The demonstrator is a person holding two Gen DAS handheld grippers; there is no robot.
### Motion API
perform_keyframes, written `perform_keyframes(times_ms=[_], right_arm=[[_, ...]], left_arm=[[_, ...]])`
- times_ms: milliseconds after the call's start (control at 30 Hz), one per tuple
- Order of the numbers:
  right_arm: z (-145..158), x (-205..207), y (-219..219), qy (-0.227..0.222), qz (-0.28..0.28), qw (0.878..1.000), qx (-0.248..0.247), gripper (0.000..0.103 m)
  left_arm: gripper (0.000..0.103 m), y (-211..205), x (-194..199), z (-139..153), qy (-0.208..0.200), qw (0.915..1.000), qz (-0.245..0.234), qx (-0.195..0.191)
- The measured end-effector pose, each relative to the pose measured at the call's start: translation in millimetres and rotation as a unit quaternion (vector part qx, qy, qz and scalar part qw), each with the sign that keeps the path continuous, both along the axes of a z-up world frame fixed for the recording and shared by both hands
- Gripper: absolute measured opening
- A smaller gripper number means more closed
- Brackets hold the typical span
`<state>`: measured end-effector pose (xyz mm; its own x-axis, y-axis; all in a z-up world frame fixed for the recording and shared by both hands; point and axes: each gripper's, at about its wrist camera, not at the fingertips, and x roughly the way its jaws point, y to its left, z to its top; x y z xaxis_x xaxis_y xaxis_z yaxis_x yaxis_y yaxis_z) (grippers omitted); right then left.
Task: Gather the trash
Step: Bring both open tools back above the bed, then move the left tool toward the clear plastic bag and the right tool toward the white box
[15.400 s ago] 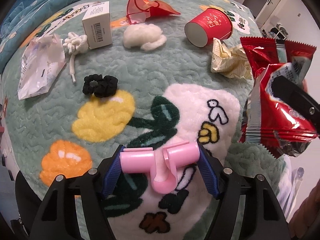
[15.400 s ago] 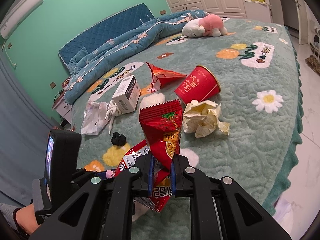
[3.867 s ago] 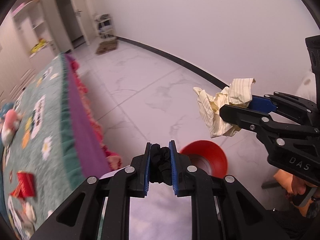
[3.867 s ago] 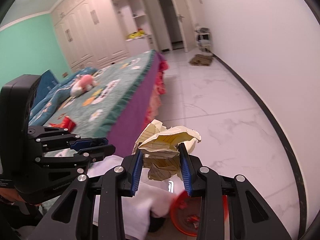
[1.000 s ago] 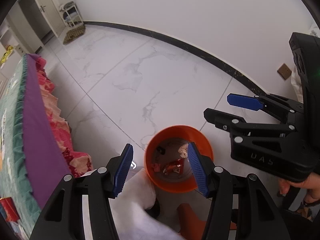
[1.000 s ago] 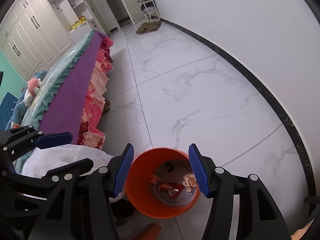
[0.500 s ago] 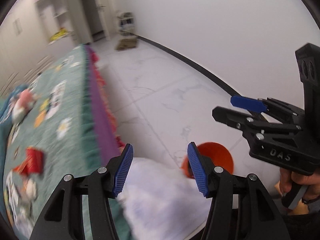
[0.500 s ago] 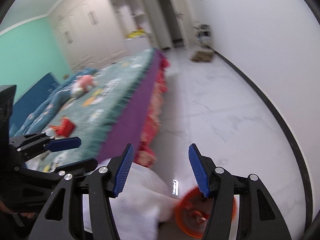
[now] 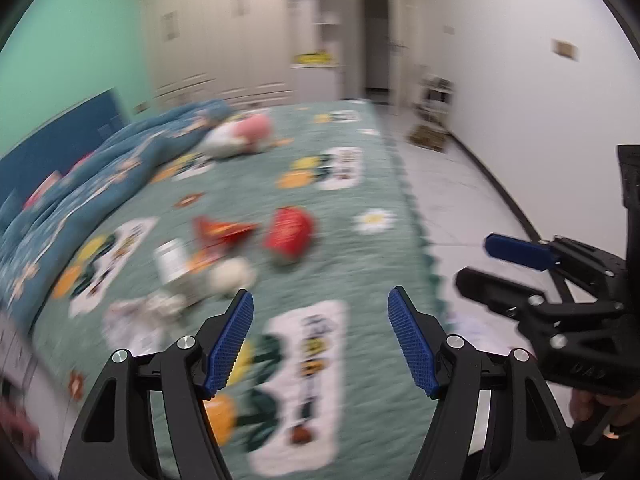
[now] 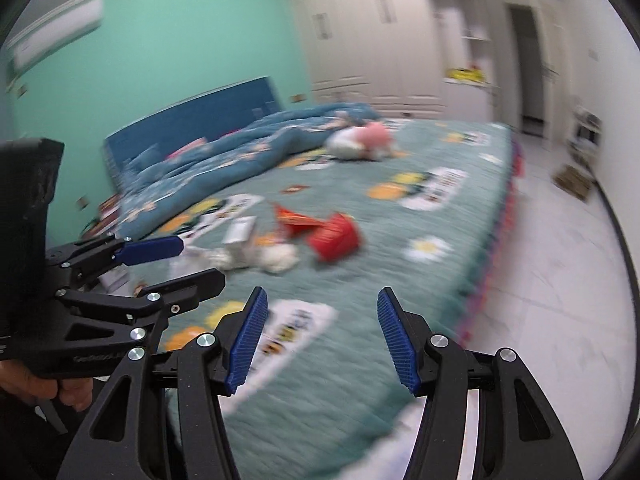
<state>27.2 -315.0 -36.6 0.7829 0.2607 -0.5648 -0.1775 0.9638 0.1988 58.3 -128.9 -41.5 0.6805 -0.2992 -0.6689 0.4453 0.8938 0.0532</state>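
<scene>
Both views are motion-blurred. My left gripper (image 9: 320, 300) hangs over the near end of the green bedspread (image 9: 360, 216), its jaws opening with nothing between them. My right gripper (image 10: 319, 296) is open and empty too; it also shows at the right of the left wrist view (image 9: 480, 258). On the bed ahead lie a red paper cup (image 9: 290, 234) on its side, a red torn wrapper (image 9: 218, 230), a white box (image 9: 172, 260), a white fluffy wad (image 9: 232, 274) and a pale bag (image 9: 132, 312). The cup (image 10: 336, 236) and wrapper (image 10: 296, 218) appear in the right wrist view as well.
A blue duvet (image 9: 100, 168) and a pink and white plush toy (image 9: 240, 136) lie at the far end of the bed. White tiled floor (image 10: 560, 264) runs along the bed's right side toward a doorway (image 9: 374, 40). A hand (image 10: 52, 388) holds the left gripper's handle.
Both grippers have swung up and away from the orange bin on the floor and now face the bed. The bin has left both views. The left jaws stand wider apart.
</scene>
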Motion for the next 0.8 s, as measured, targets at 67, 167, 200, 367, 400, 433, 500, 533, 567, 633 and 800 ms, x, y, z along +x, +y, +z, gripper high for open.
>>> perform_keyframes(times_ms=[67,167,200,367,400,433,500,533,567,633,800], right_arm=[[3.7,8.9,25.1,-0.001,0.025,1.0,-0.001,0.058],[6.3,17.9,60.1,0.003,0.055,0.998,-0.002,0.058],[6.8,19.3,74.4,0.005,0.068,0.998,-0.008,0.058],[6.6,37.9,123.2,0.008,0.1,0.994,-0.031,0.058],[6.1,40.1,130.8,0.009,0.105,0.994,-0.033,0.058],[6.0,41.7,138.0,0.012,0.112,0.993,-0.033,0.058],[5.9,44.3,149.6,0.016,0.122,0.992,-0.033,0.058],[6.0,43.1,154.2,0.017,0.126,0.991,-0.036,0.058],[5.4,43.5,157.9,0.019,0.13,0.991,-0.039,0.058],[4.4,43.7,165.6,0.022,0.138,0.989,-0.048,0.058],[5.2,43.7,177.6,0.026,0.143,0.988,-0.058,0.058]], left_arm=[[0.071,27.1,3.2,0.2,0.003,0.9995,0.032,-0.007],[0.071,63.8,9.8,-0.8,0.011,0.9973,0.069,-0.02],[0.071,74.8,9.9,-2.1,0.012,0.9961,0.084,-0.024],[0.071,116.7,15.5,-4.0,0.013,0.9917,0.12,-0.044],[0.071,122.1,18.0,-4.9,0.012,0.9912,0.124,-0.045],[0.071,128.9,19.6,-5.2,0.012,0.9901,0.132,-0.048],[0.071,142.0,22.7,-6.9,0.014,0.988,0.142,-0.059],[0.071,148.6,24.2,-8.7,0.015,0.9873,0.145,-0.063],[0.071,155.7,25.9,-10.3,0.015,0.9861,0.151,-0.068],[0.071,163.8,27.4,-11.6,0.016,0.9848,0.157,-0.073],[0.071,180.8,30.4,-14.9,0.017,0.9821,0.167,-0.085]])
